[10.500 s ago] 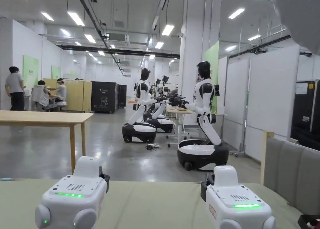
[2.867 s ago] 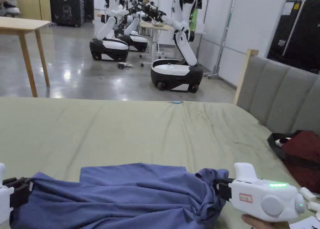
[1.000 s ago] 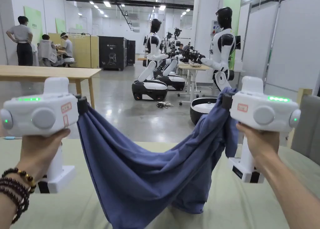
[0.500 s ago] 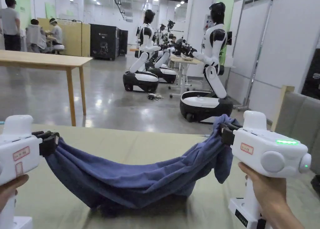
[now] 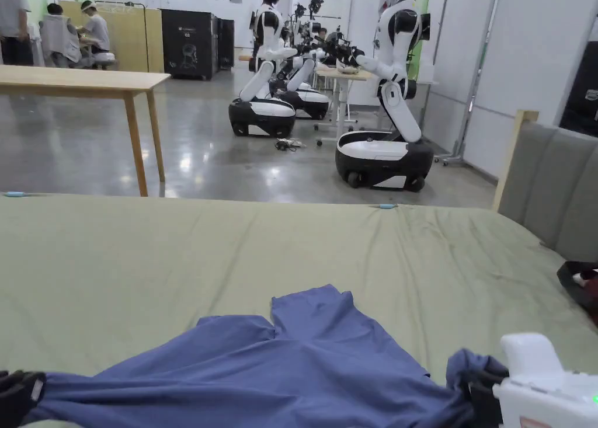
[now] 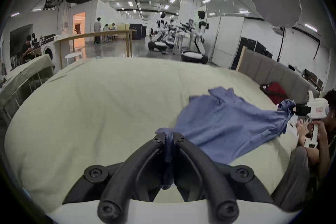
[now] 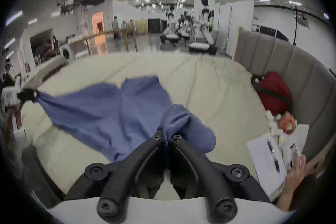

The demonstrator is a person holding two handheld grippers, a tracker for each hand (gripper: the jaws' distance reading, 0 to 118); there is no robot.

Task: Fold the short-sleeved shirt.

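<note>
The blue short-sleeved shirt (image 5: pixel 280 365) lies spread on the near part of the green bed (image 5: pixel 175 254), pulled taut between the two tongs. The left tongs (image 6: pixel 169 138) are clamped narrow on its near-left corner; the right tongs (image 7: pixel 166 137) are pinched on a bunched near-right corner. The shirt's long axis runs left to right along the near edge, while the rest of the cloth lies farther away, with two flaps pointing to the far side. Each hand sits at its own end, equally near. Judging from this, flattening comes next.
</note>
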